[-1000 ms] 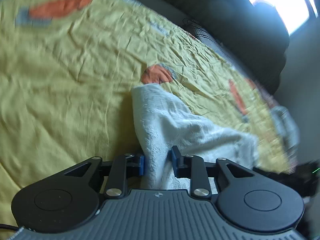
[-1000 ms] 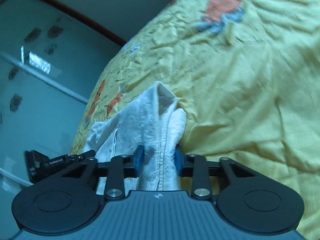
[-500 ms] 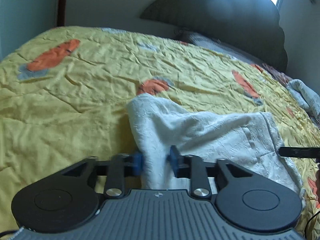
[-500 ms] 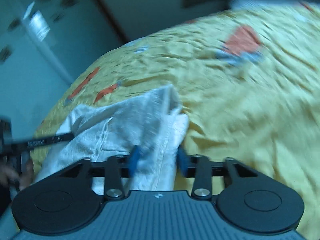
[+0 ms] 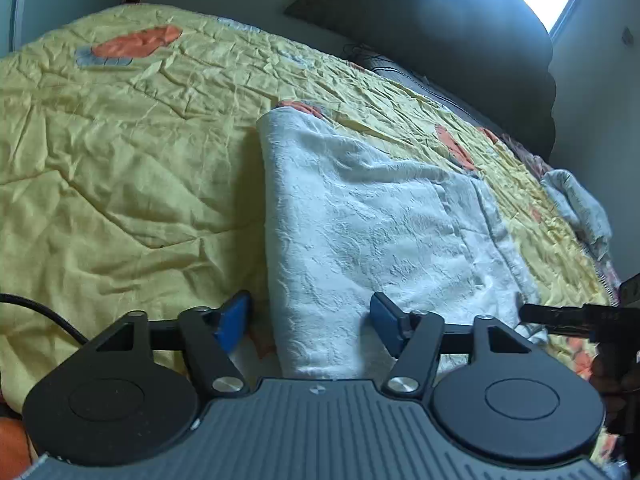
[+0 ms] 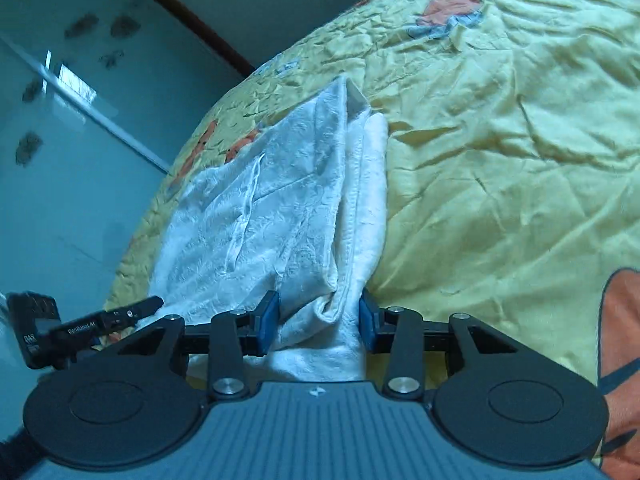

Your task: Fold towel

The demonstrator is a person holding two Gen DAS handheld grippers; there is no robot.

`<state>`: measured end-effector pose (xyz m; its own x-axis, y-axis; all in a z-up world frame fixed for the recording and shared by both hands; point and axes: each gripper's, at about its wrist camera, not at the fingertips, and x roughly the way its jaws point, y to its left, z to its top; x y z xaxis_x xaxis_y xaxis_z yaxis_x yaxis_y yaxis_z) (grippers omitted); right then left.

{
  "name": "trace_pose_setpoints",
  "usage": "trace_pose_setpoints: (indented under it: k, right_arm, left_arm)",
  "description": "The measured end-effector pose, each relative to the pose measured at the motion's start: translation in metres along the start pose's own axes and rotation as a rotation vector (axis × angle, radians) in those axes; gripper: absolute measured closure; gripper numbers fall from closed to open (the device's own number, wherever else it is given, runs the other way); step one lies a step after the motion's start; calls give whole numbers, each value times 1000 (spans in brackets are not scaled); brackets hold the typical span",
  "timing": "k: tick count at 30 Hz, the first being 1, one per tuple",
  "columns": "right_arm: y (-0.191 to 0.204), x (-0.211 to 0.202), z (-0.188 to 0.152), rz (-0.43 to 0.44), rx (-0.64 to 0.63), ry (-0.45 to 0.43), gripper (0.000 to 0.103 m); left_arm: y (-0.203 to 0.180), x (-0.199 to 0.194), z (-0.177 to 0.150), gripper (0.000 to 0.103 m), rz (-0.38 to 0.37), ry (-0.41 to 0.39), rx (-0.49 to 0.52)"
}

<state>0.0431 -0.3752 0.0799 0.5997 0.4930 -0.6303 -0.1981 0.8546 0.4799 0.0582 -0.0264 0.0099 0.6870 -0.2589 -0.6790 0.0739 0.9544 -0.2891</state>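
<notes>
A white textured towel (image 5: 372,216) lies folded on the yellow bedspread (image 5: 120,168), its folded edge running away from me. My left gripper (image 5: 310,322) is open wide, and the towel's near end rests between its blue pads (image 5: 234,320) without being pinched. In the right wrist view the towel (image 6: 260,208) is bunched along its right edge. My right gripper (image 6: 318,322) stands open around that thick corner, the cloth filling the gap. Each gripper shows at the edge of the other's view: the right gripper (image 5: 560,316) and the left gripper (image 6: 100,320).
The bedspread (image 6: 500,140) is wrinkled, with orange and grey patches. A dark headboard (image 5: 460,40) and a window are behind it. A second pale cloth (image 5: 580,204) lies at the bed's right edge. A teal wall (image 6: 80,140) stands left of the bed.
The towel was lowered flat onto the bed. My left gripper opened wide and let go of it. The right gripper's pads have spread apart a little.
</notes>
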Motion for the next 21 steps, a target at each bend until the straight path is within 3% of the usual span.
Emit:
trace_pose_setpoints:
  k: [5,9,13,14,15,18,21]
  right_arm:
    - [13,-2,-6,-67,-128,11,69]
    - [26,3,-6,-123,-248,25,69]
    - [12,-5,-3,-67,-125,23,62]
    - [9,-11,-4,-72,-78,15,59]
    - [9,-20,-7,-90,-43,-8,54]
    - [29,-50,-31,-132,-78,-132,52]
    - [58,-68,-59,-147,-117,-207,52]
  left_arm:
    - [-16,-1,-9,68,86,-25,113]
    - [-22,-3,-7,73,114,-12,191]
    - [-20,-1,-17,67,130,-82,219]
    - [-21,-7,-19,55,140,-100,213]
    - [-23,-17,-22,54,165,-130,212]
    - [-36,-51,-36,47,228,-230,259]
    - [-51,-81,-55,42,193,-274,230]
